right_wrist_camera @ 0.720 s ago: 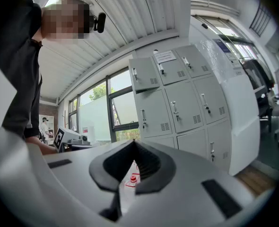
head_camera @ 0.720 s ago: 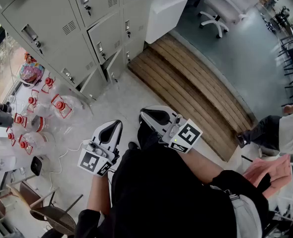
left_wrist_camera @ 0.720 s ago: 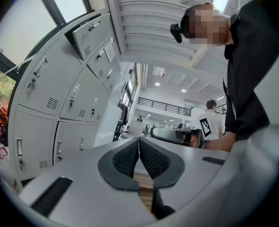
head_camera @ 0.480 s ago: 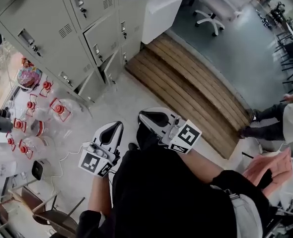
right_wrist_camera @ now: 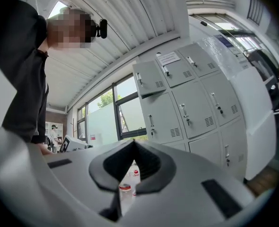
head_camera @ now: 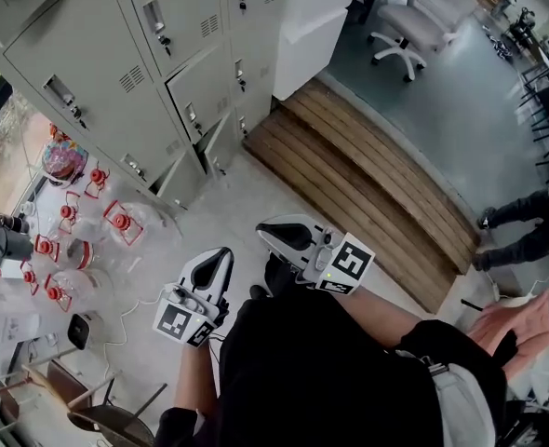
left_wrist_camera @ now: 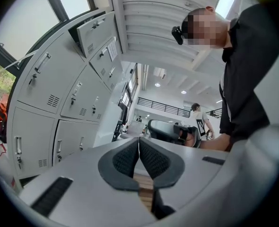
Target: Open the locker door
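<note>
Standing on the pale floor (head_camera: 228, 189), the person holds both tools level at waist height, side by side and pointing toward the bank of grey lockers (head_camera: 116, 73), which fills the upper left of the head view, well apart from either tool. The left tool (head_camera: 223, 252) is clenched: in its own view the two dark ribbed pads meet tip to tip with nothing between them (left_wrist_camera: 139, 143). The right tool (head_camera: 265, 231) is clenched too, its pads closed on each other and empty (right_wrist_camera: 133, 145).

Most locker doors sit flush, each with a small handle and a vent. One low locker door (head_camera: 211, 141) near the floor stands ajar. In the right gripper view a door in the top row (right_wrist_camera: 149, 78) also tips outward.

Clear jars with red lids (head_camera: 116, 220) crowd the floor just left of the lockers. A wooden step (head_camera: 377, 194) runs diagonally to the right of them, with a white office chair (head_camera: 414, 26) beyond it.
</note>
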